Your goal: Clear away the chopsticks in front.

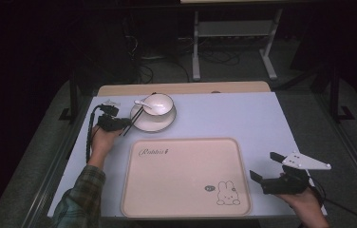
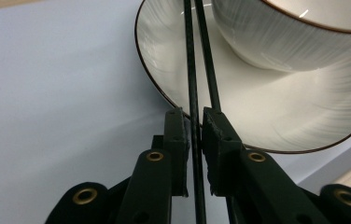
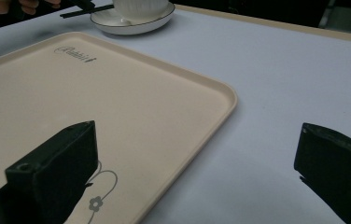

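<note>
Left gripper [image 2: 193, 135]: clamped on chopsticks [image 2: 197, 84] | sticks point straight ahead over saucer [image 2: 276, 116] | right gripper [image 1: 267, 167]: wide, far

A pale counter [image 1: 243, 118] carries a beige tray [image 1: 186, 175] near its front edge and, just behind the tray's far left corner, a white saucer [image 1: 141, 124] with a thin dark rim.

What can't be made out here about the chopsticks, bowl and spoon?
- Chopsticks: far tips cut off by the top edge of the left gripper view; too thin to trace in the high view.
- Bowl: contents too small in the high view.
- Spoon: bowl end blurred.
</note>
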`<state>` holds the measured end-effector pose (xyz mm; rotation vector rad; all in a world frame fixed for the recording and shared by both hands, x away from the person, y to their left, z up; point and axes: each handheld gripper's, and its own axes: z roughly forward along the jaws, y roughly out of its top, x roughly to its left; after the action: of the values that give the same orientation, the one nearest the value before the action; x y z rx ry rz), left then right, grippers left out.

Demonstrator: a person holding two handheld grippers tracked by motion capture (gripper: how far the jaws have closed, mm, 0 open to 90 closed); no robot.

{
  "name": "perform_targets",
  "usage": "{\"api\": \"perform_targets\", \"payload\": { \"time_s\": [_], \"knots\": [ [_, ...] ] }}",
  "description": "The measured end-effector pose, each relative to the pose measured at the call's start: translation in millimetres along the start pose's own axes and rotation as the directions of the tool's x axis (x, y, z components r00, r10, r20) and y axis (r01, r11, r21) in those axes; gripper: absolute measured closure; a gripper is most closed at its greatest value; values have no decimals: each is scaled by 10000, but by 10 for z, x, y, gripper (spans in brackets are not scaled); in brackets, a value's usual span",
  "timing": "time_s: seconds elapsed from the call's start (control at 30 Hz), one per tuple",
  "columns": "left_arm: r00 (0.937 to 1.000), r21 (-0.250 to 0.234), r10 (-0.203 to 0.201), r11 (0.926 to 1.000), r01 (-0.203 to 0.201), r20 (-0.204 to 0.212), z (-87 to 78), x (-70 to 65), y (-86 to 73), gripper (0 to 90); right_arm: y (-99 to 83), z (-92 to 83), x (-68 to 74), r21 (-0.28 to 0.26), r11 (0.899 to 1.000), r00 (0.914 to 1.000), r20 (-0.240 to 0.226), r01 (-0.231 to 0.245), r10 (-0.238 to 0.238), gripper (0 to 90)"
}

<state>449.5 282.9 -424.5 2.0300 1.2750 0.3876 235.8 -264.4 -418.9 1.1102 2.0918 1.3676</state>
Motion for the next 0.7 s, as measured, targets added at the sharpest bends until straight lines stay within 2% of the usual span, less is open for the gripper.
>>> {"api": "perform_targets", "payload": {
  "time_s": [0.23, 0.43, 0.6, 0.7],
  "knots": [
    [9999, 154, -99, 9998, 99, 30, 24, 34, -62, 826, -1, 2, 1, 12, 10000, 10000, -7, 7, -7, 0],
    [9998, 60, -203, 9998, 203, 7, 10, 42, -75, 849, -1, -1, 0, -1, 10000, 10000, 2, -5, 5, 0],
    [9997, -97, -218, 9997, 219, 49, -49, 31, -105, 852, -3, -2, -3, 0, 10000, 10000, 9, 10, -10, 0],
    [9999, -246, -128, 9996, 129, 53, -140, 25, -147, 854, -5, -4, -6, 2, 10000, 10000, 13, 6, -6, 0]
  ]
}}
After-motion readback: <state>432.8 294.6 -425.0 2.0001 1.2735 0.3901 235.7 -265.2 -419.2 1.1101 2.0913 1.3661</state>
